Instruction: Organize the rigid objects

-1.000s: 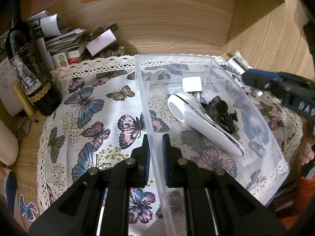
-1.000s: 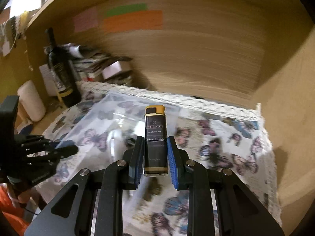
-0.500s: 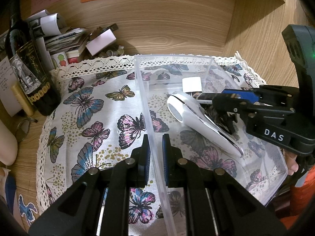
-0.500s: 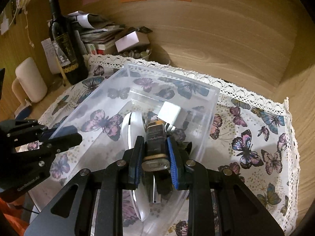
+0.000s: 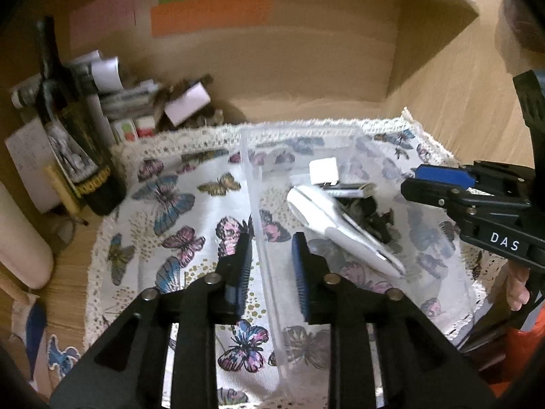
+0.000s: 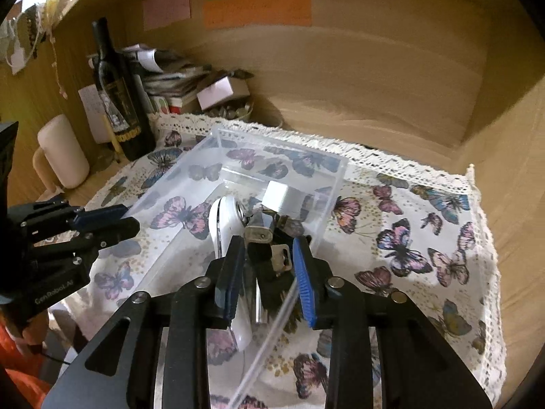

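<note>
My left claw [image 5: 270, 266] was opening astride the bin [image 5: 253, 184] wall, pads clear of it; my right claw [image 6: 269, 266] was opening over the small bottle [image 6: 260, 238] lying in the bin; only the right view showed that bottle's cap end; the left showed one white device [image 5: 327, 218], one white charger [image 5: 323, 170], one wine bottle [image 5: 81, 156].

Wooden alcove walls [image 5: 323, 68] — coloured paper notes [image 6: 257, 8] stuck on back; dim warm light.
</note>
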`<move>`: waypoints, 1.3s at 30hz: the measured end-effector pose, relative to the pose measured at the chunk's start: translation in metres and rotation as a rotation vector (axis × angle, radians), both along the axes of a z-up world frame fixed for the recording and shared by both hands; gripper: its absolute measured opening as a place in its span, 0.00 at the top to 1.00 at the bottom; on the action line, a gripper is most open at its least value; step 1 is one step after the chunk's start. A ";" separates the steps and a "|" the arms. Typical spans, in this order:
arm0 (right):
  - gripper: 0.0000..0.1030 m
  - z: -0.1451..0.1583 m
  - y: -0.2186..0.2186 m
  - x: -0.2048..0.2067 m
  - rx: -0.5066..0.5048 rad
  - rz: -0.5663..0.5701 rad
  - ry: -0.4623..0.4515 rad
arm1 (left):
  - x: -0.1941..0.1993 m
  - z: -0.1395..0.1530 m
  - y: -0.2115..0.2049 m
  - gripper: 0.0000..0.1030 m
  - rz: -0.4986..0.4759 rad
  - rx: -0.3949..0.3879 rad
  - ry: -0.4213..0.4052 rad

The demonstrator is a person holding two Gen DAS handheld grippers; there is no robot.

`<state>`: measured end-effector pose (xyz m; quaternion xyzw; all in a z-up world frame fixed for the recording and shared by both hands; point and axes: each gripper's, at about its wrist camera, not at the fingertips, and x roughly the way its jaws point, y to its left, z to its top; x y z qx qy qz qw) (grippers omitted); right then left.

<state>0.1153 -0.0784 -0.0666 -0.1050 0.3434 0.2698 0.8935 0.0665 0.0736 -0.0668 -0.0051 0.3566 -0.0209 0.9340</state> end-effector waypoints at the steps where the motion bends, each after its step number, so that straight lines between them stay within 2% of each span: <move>1: 0.73 0.003 -0.003 -0.004 0.008 -0.002 -0.010 | -0.005 0.004 -0.002 0.68 -0.001 0.002 -0.017; 2: 0.72 0.007 -0.006 -0.010 0.018 -0.004 -0.022 | -0.011 0.011 -0.004 0.65 -0.004 0.002 -0.042; 4: 0.68 0.014 -0.011 -0.021 0.037 -0.010 -0.047 | -0.021 0.020 -0.008 0.52 -0.004 0.006 -0.085; 5: 0.65 0.017 -0.015 -0.027 0.046 -0.012 -0.063 | -0.029 0.027 -0.011 0.49 -0.001 0.008 -0.117; 7: 0.56 0.024 -0.020 -0.041 0.061 -0.013 -0.096 | -0.040 0.036 -0.014 0.37 0.002 0.007 -0.161; 8: 0.48 0.027 -0.022 -0.046 0.067 -0.014 -0.112 | -0.047 0.042 -0.016 0.33 0.007 0.003 -0.194; 9: 0.40 0.030 -0.025 -0.052 0.075 -0.019 -0.132 | -0.051 0.046 -0.016 0.23 0.010 -0.001 -0.215; 10: 0.37 0.034 -0.028 -0.059 0.082 -0.023 -0.156 | -0.057 0.050 -0.016 0.14 0.015 -0.006 -0.240; 12: 0.25 0.040 -0.032 -0.073 0.092 -0.033 -0.204 | -0.067 0.058 -0.018 0.08 0.030 -0.007 -0.291; 16: 0.10 0.052 -0.040 -0.095 0.117 -0.051 -0.279 | -0.087 0.072 -0.018 0.01 0.075 -0.014 -0.381; 18: 0.00 0.057 -0.044 -0.103 0.140 -0.058 -0.305 | -0.093 0.077 -0.016 0.00 0.098 -0.026 -0.413; 24: 0.00 0.067 -0.049 -0.122 0.183 -0.097 -0.381 | -0.106 0.084 -0.016 0.00 0.124 -0.026 -0.465; 39: 0.00 0.066 -0.051 -0.128 0.195 -0.100 -0.391 | -0.112 0.086 -0.019 0.00 0.117 -0.026 -0.483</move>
